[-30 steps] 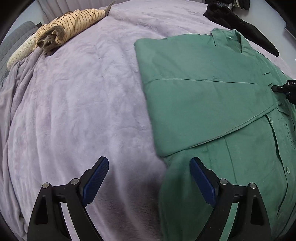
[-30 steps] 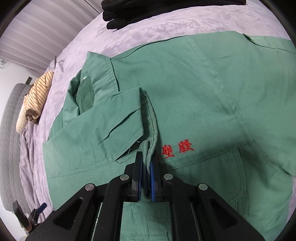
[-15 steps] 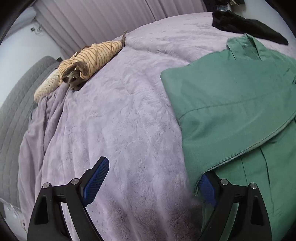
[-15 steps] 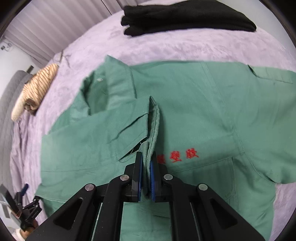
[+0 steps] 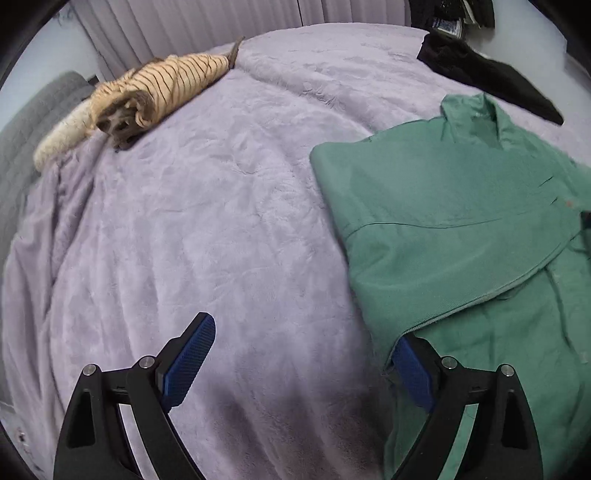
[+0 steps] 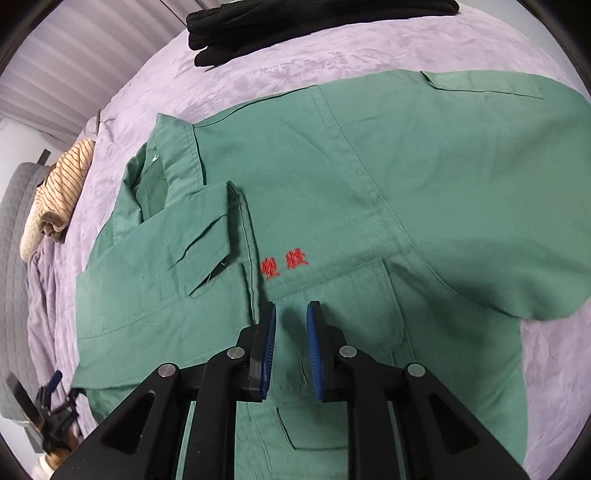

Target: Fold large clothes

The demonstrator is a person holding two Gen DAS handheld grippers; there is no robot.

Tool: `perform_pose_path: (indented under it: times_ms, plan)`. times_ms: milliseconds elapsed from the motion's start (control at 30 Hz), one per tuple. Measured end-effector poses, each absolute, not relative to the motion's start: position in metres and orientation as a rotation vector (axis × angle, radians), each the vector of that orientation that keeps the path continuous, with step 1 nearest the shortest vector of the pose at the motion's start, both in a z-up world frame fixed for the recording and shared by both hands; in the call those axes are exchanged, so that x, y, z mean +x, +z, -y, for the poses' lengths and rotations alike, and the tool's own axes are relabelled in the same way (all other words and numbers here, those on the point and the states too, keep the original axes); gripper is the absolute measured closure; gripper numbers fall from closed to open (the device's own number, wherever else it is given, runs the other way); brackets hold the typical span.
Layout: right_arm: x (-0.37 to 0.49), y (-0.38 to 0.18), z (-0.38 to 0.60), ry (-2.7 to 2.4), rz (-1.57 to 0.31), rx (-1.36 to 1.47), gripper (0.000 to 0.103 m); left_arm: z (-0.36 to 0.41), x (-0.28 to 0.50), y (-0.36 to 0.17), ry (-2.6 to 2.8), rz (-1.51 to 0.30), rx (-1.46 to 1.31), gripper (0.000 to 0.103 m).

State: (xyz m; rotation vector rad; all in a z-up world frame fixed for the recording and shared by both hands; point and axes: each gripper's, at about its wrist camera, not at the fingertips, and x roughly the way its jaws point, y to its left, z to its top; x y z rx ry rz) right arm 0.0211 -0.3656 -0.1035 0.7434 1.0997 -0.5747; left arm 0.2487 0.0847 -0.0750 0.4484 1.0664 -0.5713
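Note:
A large green work shirt (image 6: 369, 184) with red embroidered characters (image 6: 284, 264) lies face up on the lilac blanket (image 5: 221, 221). Its sleeve (image 6: 177, 251) is folded across the chest, the cuff resting flat. My right gripper (image 6: 291, 306) hovers just below the characters. Its jaws are opening and no cloth is between the blue pads. In the left wrist view the shirt (image 5: 443, 221) fills the right side. My left gripper (image 5: 303, 332) stands wide open over the blanket. Its right finger (image 5: 413, 369) is at the shirt's left edge, the tip hidden by fabric.
A rolled beige striped garment (image 5: 159, 88) lies at the far left of the bed by a grey padded headboard (image 5: 22, 129). A folded black garment (image 6: 314, 26) sits beyond the shirt's collar. Pleated curtains (image 5: 184, 26) stand behind.
My right gripper has let go of the sleeve edge it pinched; its pads have parted and the cuff lies flat. My left gripper rose and the shirt's edge now meets its right finger.

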Motion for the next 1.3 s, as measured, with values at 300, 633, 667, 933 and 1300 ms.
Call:
perform_pose_path:
  times_ms: [300,633,667,933,1300]
  plan:
    - [0.017,-0.104,0.338,-0.480,-1.064,0.793,0.082,-0.070,0.313,-0.078,-0.664,-1.235,0.188,0.010]
    - [0.060,-0.124,0.345,-0.507,-1.105,0.756,0.054,0.009,0.344,-0.131,-0.533,-1.238,0.301,0.100]
    - [0.064,-0.125,0.343,-0.518,-1.126,0.719,0.080,0.007,0.346,-0.127,-0.548,-1.226,0.283,0.100]
    - [0.063,-0.129,0.354,-0.545,-1.104,0.689,0.094,0.008,0.352,-0.153,-0.419,-1.133,0.425,0.100]
    - [0.041,-0.084,0.328,-0.485,-1.027,0.634,0.089,-0.015,0.277,-0.080,-0.641,-1.112,0.349,0.099]
